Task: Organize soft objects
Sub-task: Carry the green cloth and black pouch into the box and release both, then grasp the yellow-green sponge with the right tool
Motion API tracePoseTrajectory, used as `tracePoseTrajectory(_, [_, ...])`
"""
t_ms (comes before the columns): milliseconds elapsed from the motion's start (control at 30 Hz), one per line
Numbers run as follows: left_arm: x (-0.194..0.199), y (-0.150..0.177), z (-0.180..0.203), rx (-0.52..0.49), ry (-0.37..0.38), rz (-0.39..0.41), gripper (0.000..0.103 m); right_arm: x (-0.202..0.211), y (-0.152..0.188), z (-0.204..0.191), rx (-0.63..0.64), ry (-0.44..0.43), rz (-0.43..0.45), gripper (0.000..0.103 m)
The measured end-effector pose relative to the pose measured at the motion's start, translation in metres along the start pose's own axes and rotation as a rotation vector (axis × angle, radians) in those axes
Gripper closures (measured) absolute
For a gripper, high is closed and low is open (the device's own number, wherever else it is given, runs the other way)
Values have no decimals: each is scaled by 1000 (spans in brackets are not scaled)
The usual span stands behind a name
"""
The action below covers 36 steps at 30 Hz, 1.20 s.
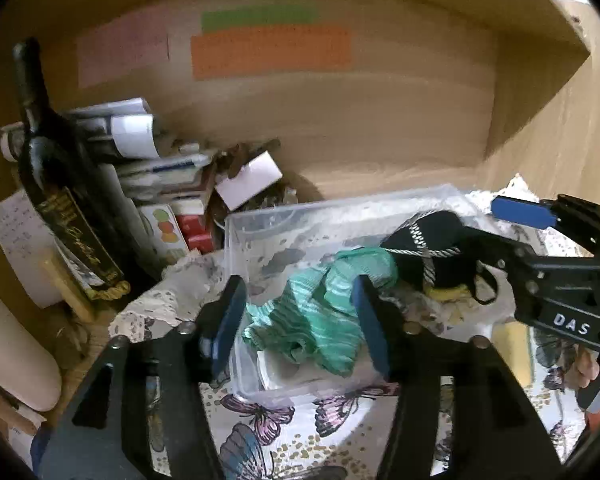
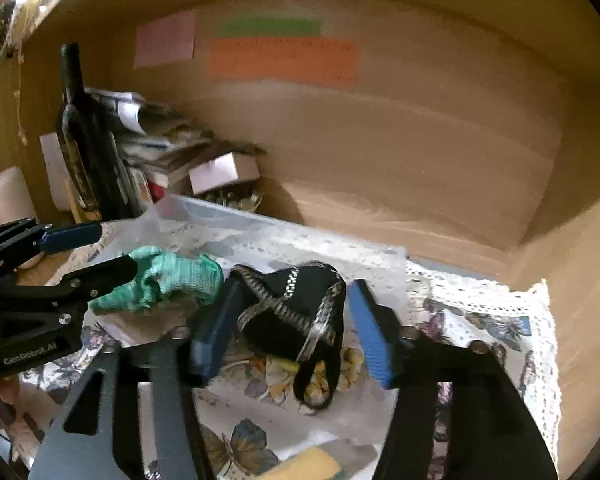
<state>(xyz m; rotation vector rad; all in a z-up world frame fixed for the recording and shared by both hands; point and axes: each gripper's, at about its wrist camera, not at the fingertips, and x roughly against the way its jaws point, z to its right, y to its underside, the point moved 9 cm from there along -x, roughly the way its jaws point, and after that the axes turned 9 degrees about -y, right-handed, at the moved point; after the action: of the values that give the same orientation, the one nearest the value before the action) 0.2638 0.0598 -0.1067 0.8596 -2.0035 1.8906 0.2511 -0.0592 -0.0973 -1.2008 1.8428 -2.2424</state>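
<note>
Clear plastic bin [image 1: 260, 224] sits on the butterfly cloth [image 1: 260, 420] — inside it, the green cloth [image 1: 320, 312] lies between the left gripper [image 1: 300, 320]'s spread fingers. Beside the green cloth, the right gripper [image 2: 292, 320] straddles a black pouch [image 2: 296, 312] — fingers wide, nothing gripped.

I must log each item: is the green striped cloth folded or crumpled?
Crumpled: the green striped cloth bunches in irregular wrinkles between the open left gripper fingers, over the clear plastic box.

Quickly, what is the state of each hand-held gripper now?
Left hand-held gripper: open around the green cloth, not holding it.
Right hand-held gripper: open around the black item.
</note>
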Motion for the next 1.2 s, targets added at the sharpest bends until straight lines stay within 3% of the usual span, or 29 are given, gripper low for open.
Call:
tracePoseTrajectory(33, [3, -1, 0, 2, 1, 7, 37, 5, -2, 0, -3, 1, 14, 40])
tracePoseTrajectory(100, [14, -4, -1, 9, 2, 26, 18, 18, -4, -2, -6, -5, 41, 39])
tracePoseTrajectory(167, [23, -6, -3, 19, -6, 41, 7, 32, -5, -2, -12, -17, 64, 37])
tracePoseTrajectory(233, [35, -8, -7, 36, -23, 67, 3, 43, -3, -2, -18, -23, 84, 28])
tracePoseTrajectory(367, [55, -7, -8, 37, -22, 102, 1, 63, 4, -1, -25, -23, 113, 25])
tracePoseTrajectory(500, [68, 1, -4, 26, 1, 108, 0, 67, 16, -2, -42, -37, 107, 25])
tracePoseTrajectory(733, [67, 30, 16, -9, 72, 48, 0, 52, 54, -7, -69, -52, 26, 25])
tracePoseTrajectory(833, [61, 48, 28, -19, 116, -10, 0, 40, 73, -6, -109, -66, -20, 25])
tracePoseTrajectory(967, [49, 69, 43, -41, 139, -81, 1, 32, 90, 3, -128, -17, -59, 25])
tracePoseTrajectory(1067, [44, 83, 56, -68, 152, -119, 18, 24, 100, 5, -138, -20, -102, 25])
tracePoseTrajectory(1200, [43, 98, 73, -112, 186, -163, 28, 17, 112, 6, -127, -17, -137, 29])
